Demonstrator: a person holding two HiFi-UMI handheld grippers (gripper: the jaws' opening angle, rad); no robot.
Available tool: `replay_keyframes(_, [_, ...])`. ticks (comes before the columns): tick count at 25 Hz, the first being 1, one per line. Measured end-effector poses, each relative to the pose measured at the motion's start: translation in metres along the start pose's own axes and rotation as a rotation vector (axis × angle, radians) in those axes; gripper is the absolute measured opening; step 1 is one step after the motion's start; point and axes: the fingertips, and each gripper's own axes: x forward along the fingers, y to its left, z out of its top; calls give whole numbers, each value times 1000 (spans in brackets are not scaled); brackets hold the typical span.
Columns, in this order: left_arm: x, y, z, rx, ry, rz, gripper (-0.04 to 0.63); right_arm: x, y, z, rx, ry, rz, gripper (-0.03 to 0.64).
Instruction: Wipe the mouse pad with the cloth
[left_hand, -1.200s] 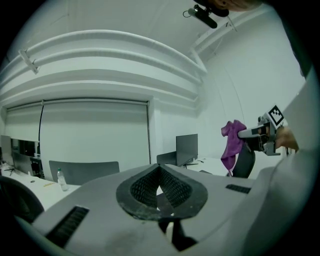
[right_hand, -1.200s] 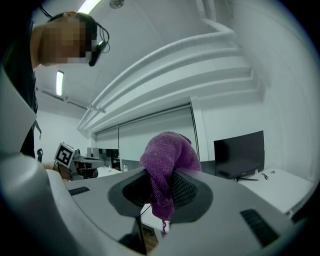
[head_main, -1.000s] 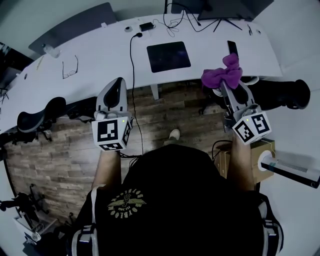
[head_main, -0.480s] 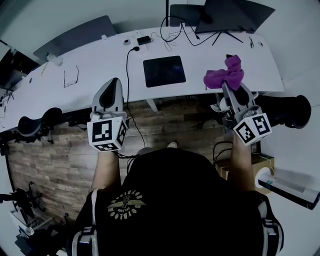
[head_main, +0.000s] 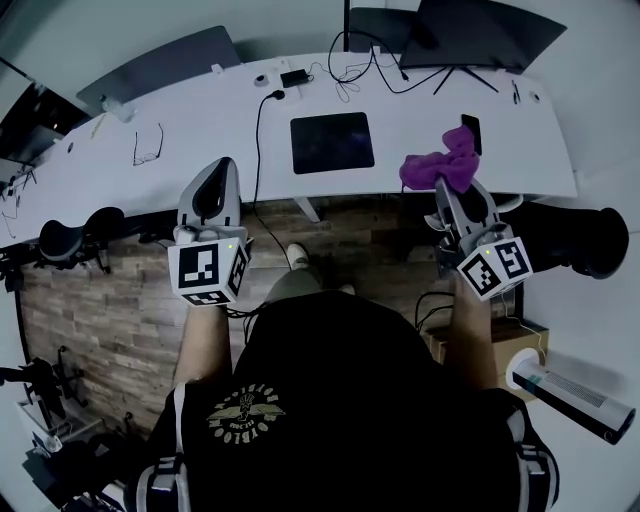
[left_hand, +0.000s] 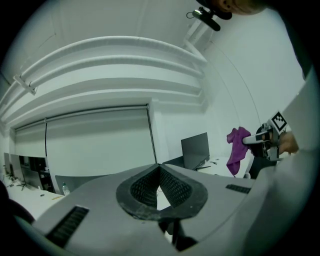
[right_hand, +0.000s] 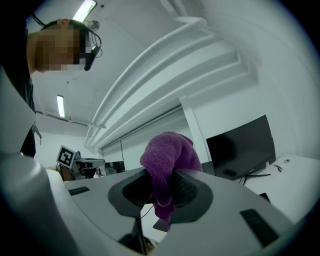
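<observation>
Cloth (head_main: 441, 166) pinched in right tongs (head_main: 440, 190), right of mouse pad (head_main: 332, 142).

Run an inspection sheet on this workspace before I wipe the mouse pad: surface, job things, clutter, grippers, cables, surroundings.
Surface: white desk, mostly bare along the front.
Job's things: dark mouse pad lies flat on the desk with nothing on it; purple cloth is held up to its right, apart from it.
Clutter: glasses left of the pad, phone right of it.
Grippers: left gripper shut, empty; right gripper shut on the cloth.
Cables: black cable crosses the desk left of the pad and drops over the front edge; more tangled by the monitor.
Surroundings: wood floor, chair at left, cardboard box at right.
</observation>
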Motion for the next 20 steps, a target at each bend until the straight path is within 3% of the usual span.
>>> replay_keyframes(11, [30,8,-6,-8,-20,-40,3,21,-3,-7,12,11,-27,86])
replay_keyframes(20, [70,30,-13,-4,-17,-62,2,72,-9,-11,20,36,-26,86])
